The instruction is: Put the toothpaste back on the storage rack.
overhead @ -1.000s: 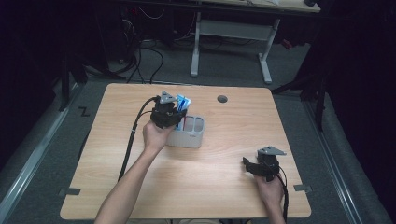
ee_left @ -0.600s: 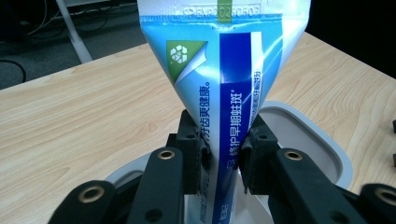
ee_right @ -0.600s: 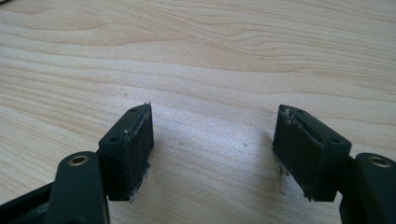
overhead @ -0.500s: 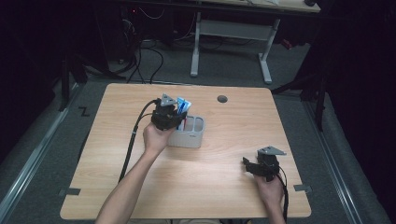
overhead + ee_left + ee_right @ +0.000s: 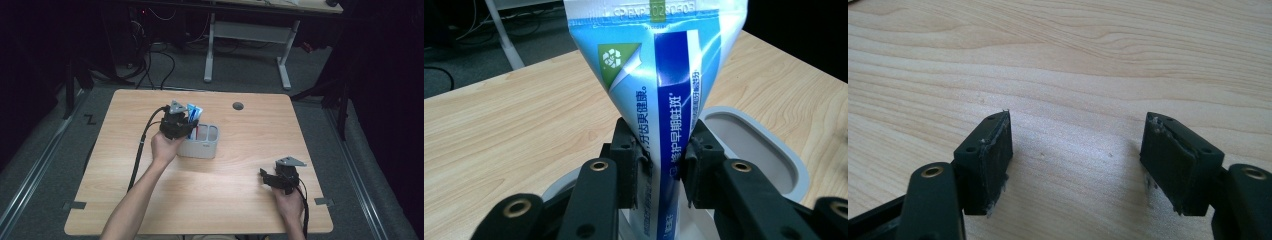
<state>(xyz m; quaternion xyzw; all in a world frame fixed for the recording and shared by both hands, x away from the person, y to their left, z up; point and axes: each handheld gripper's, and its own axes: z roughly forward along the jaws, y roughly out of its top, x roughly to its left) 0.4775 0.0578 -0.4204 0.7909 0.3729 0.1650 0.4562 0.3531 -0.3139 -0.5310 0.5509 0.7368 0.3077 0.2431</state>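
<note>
At table centre | my left gripper (image 5: 663, 162) pinches blue-and-white plastic toothpaste tube (image 5: 659, 75) upright over grey oval holder (image 5: 205, 148), jaws just easing | right gripper (image 5: 1075, 167) spread, empty.

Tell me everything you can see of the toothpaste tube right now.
The toothpaste tube is glossy blue and white plastic with a dark blue printed stripe, a green recycling mark and a flat crimped end on top. It stands upright, its lower end down in the grey holder on the table. The left gripper pinches its narrower part from both sides, its jaws just now easing slightly.
</note>
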